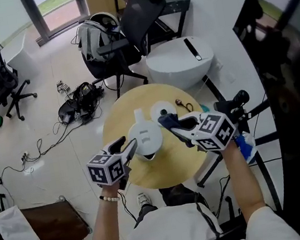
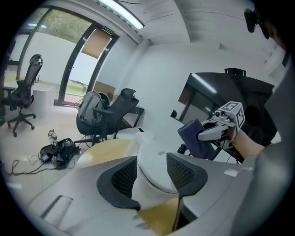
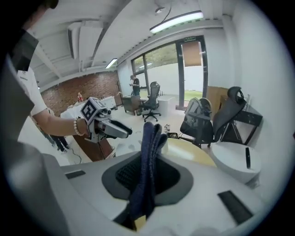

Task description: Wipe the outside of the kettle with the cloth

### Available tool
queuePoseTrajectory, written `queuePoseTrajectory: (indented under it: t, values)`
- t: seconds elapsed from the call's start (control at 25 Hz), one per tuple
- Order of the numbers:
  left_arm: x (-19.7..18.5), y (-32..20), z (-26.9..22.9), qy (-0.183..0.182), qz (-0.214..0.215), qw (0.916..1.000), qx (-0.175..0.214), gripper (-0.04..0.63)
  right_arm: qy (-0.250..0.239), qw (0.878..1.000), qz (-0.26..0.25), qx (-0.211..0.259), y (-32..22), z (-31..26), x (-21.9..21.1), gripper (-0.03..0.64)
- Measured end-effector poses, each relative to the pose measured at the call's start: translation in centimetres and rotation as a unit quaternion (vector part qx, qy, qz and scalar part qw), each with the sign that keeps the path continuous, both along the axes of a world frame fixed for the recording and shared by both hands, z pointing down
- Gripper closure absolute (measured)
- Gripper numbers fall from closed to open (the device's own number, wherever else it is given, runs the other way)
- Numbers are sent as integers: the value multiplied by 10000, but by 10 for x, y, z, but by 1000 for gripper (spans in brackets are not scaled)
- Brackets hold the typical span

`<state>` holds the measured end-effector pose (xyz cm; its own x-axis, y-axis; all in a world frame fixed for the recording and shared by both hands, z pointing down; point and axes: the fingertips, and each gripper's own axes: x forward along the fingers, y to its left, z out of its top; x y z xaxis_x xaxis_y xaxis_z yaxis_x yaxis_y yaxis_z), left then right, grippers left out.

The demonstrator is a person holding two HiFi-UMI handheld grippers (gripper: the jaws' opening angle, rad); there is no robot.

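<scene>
A white kettle (image 1: 146, 137) stands near the middle of a round wooden table (image 1: 173, 162). My left gripper (image 1: 127, 147) sits at the kettle's left side. In the left gripper view the kettle (image 2: 154, 161) shows between the spread jaws of the left gripper (image 2: 153, 176), and the pads do not press on it. My right gripper (image 1: 176, 126) hovers just right of the kettle, shut on a dark blue cloth (image 1: 167, 122). The folded cloth (image 3: 147, 166) stands upright between the right gripper's (image 3: 146, 177) pads. It also shows in the left gripper view, cloth (image 2: 196, 138).
A white round disc (image 1: 162, 110) and a small dark cord (image 1: 185, 105) lie on the table behind the kettle. Beyond stand a white round stool (image 1: 180, 61) and a black office chair (image 1: 129, 24) with a backpack. Cables and black gear (image 1: 79, 102) litter the floor at left.
</scene>
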<state>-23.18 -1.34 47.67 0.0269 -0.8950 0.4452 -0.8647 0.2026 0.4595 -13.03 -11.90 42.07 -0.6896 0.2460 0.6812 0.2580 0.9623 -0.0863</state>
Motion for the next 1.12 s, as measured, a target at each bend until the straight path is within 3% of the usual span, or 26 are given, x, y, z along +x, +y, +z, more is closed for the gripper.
queuePoseTrajectory:
  t: [0.16,0.36,0.72,0.88,1.12]
  values:
    - [0,-8,7,175,146,9994,-277,383,-120,9988,16,-475,-20,16,-6,546]
    - [-5,-5,8,162,175,9977,-635,365,-55,9940,-445,-999,-24,39,-26,546]
    - [3,-7,8,494,304,9930,-1029,350,-55,9648,-1615,-2073,-15,57,-52,546]
    - [5,-7,6,421,345,9912,-1209,350,-25,9525,-2052,-2251,-7,61,-55,546]
    - [9,-7,6,361,394,9878,-1464,351,-5,9432,-2364,-2333,1,71,-57,546]
